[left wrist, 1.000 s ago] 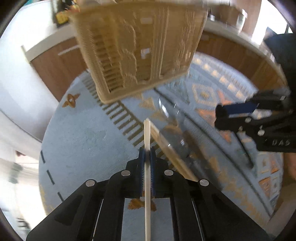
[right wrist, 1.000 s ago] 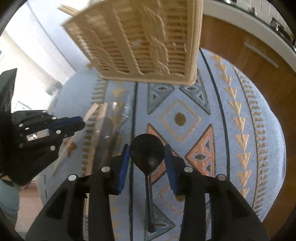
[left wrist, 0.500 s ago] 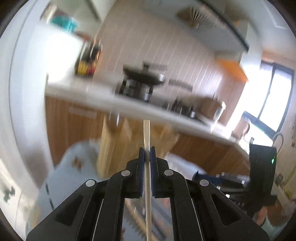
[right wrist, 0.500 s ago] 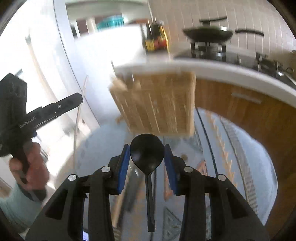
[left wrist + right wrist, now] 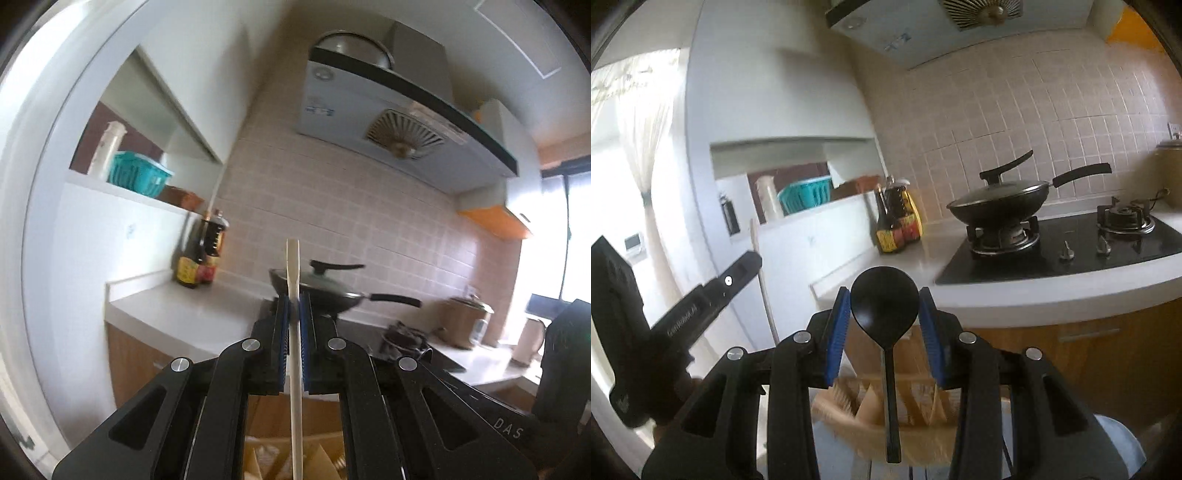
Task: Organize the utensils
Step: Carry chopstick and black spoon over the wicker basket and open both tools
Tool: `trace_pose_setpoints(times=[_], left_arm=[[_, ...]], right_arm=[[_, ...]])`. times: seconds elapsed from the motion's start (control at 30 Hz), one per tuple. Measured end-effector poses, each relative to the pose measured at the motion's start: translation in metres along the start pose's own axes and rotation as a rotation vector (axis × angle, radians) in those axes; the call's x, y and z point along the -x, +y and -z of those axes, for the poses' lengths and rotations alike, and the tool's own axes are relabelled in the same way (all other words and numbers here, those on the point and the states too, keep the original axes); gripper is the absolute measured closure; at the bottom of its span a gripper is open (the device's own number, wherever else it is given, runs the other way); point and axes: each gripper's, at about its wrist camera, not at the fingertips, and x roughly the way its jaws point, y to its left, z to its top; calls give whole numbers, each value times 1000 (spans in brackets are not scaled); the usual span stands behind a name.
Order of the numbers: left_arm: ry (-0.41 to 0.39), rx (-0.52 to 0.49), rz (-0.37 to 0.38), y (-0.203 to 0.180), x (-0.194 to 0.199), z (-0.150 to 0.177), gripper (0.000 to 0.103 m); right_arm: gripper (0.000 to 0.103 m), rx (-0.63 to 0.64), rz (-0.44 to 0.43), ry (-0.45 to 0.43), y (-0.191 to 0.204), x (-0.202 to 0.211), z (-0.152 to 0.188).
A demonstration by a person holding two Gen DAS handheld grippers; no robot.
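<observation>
My left gripper (image 5: 293, 308) is shut on a pale wooden utensil (image 5: 294, 350) held upright; its top sticks up past the fingers and its lower end hangs toward a woven basket (image 5: 325, 458) low in the left wrist view. My right gripper (image 5: 884, 314) is shut on the bowl of a black spoon (image 5: 884, 301), handle hanging down over the woven basket (image 5: 849, 413). The left gripper (image 5: 701, 299) with its wooden utensil (image 5: 764, 288) also shows at the left of the right wrist view. Both grippers are raised and point at the kitchen wall.
A white counter (image 5: 997, 291) carries a black hob (image 5: 1071, 247), a lidded wok (image 5: 1001, 206) and sauce bottles (image 5: 897, 221). A range hood (image 5: 406, 118) hangs above. A teal basket (image 5: 138, 177) sits on a shelf. A patterned blue cloth (image 5: 1119, 443) shows at the bottom right.
Both grippers have tilted up from looking down at the table and basket to facing the kitchen wall. The basket has dropped to the bottom of both views. Each gripper still holds its utensil.
</observation>
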Motion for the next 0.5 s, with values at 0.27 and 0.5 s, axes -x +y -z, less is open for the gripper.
trace_pose_setpoints(times=[0.27,0.5], left_arm=[[-15,36,-105,8,-41,32,100],[25,32,-130,21,-53,63,99]], right_arm=[[69,-88,44,53,-28,-62,19],[68,-13,74,65,-21,-78,41]])
